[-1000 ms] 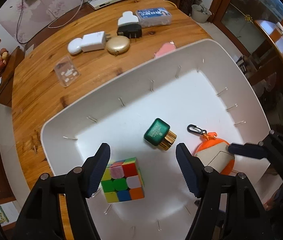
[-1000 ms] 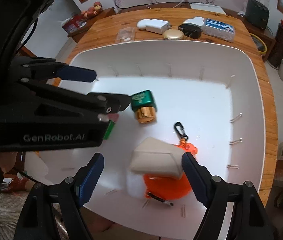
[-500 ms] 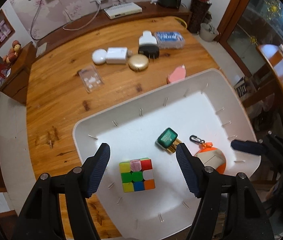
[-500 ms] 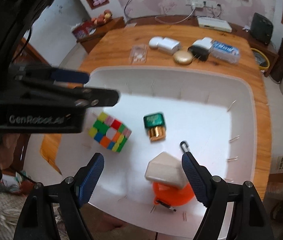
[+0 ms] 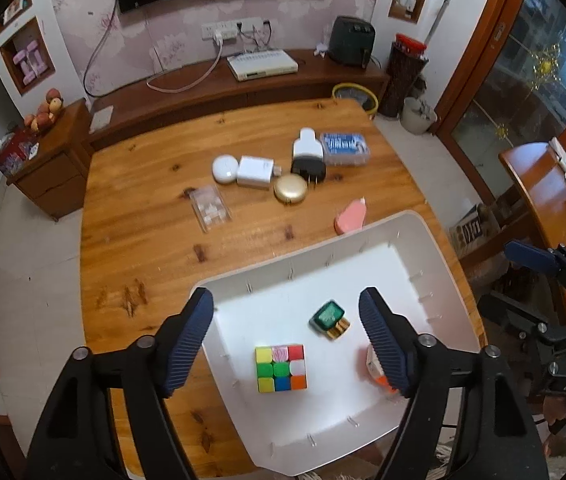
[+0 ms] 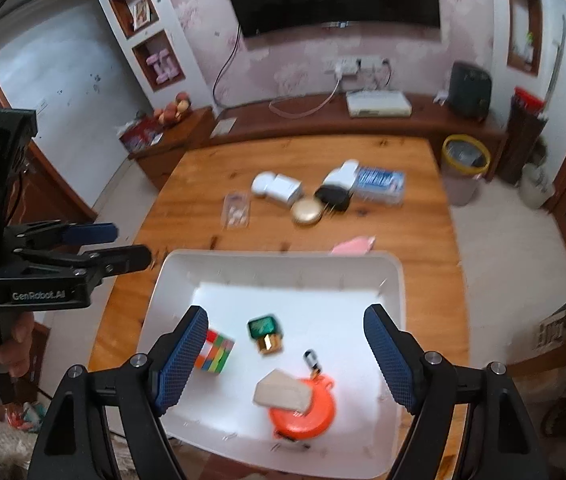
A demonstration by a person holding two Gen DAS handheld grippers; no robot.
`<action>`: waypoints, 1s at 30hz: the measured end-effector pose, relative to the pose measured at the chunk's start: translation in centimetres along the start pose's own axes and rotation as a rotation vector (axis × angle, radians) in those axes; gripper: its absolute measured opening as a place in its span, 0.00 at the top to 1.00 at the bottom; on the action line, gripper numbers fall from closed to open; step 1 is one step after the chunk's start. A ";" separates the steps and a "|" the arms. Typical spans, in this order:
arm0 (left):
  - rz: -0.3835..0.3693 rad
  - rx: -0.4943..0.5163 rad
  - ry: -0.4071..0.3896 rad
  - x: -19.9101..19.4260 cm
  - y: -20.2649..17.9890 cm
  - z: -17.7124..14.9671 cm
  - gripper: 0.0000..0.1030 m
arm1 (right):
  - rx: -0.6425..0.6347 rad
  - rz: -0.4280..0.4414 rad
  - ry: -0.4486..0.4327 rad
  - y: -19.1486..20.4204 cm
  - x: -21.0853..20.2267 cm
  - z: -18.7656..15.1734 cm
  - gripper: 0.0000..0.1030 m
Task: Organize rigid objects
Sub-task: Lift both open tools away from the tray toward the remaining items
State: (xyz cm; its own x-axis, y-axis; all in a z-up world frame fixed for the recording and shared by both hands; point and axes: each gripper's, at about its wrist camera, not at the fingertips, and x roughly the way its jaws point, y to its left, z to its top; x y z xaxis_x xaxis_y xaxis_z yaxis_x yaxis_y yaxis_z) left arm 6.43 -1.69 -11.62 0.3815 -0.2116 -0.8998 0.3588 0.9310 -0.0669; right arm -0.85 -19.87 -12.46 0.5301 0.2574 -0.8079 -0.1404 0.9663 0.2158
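Note:
A white tray [image 5: 315, 256] [image 6: 283, 258] sits at the near end of the wooden table. In it lie a colour cube [image 5: 281, 368] [image 6: 215, 354], a green and gold bottle [image 5: 329, 319] [image 6: 265, 331] and an orange round tape measure with a beige block on it [image 6: 303, 408] [image 5: 377, 368]. My left gripper [image 5: 287, 344] is open and empty, high above the tray. My right gripper [image 6: 287, 356] is open and empty, also high above the tray. Each gripper shows in the other's view, the right one [image 5: 531, 256] and the left one [image 6: 95, 240].
Further back on the table [image 5: 143, 200] lie a clear small box [image 5: 211, 208], a white round case [image 5: 225, 168], a white charger [image 5: 257, 172], a gold compact [image 5: 290, 189], a black and white plug [image 5: 308, 158], a blue-labelled clear box [image 5: 345, 148] and a pink item [image 5: 350, 216] by the tray's far rim.
Both grippers have risen and pulled back from the tray, so the tray and table look smaller. Both stay open and empty. The objects in the tray have not moved.

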 end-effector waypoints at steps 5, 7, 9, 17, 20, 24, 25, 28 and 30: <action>0.013 -0.015 -0.038 -1.3 0.5 1.5 0.23 | -0.049 -0.051 -0.029 0.0 -1.0 1.6 0.22; 0.028 -0.021 -0.054 -1.9 0.9 2.2 0.23 | -0.057 -0.064 -0.028 -0.3 -1.0 2.3 0.22; 0.047 -0.031 -0.070 -2.4 1.3 2.9 0.23 | -0.049 -0.063 -0.028 -0.7 -1.1 3.1 0.22; 0.124 -0.097 -0.124 -3.7 3.7 6.4 0.23 | 0.018 -0.065 -0.023 -3.6 -0.8 7.2 0.22; 0.122 -0.140 -0.116 -3.0 4.6 7.9 0.18 | 0.033 -0.067 -0.014 -4.7 -0.1 9.4 0.22; 0.124 -0.218 -0.078 -0.6 6.2 10.1 0.17 | 0.058 -0.071 0.018 -6.2 1.7 12.5 0.22; 0.122 -0.234 -0.069 -0.1 6.5 10.4 0.17 | 0.071 -0.072 0.030 -6.8 2.4 13.3 0.22; 0.105 -0.300 -0.010 2.9 7.7 11.8 0.17 | 0.117 -0.068 0.069 -8.9 4.6 16.1 0.22; 0.119 -0.313 0.017 4.6 8.1 12.4 0.17 | 0.143 -0.084 0.094 -10.3 6.4 17.7 0.22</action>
State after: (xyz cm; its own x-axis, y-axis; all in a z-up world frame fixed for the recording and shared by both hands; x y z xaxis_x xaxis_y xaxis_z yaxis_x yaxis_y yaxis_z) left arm 21.61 1.21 -10.93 0.3895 -0.0935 -0.9163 0.0324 0.9956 -0.0878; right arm 18.74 -28.19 -10.16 0.4538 0.1810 -0.8725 0.0251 0.9762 0.2155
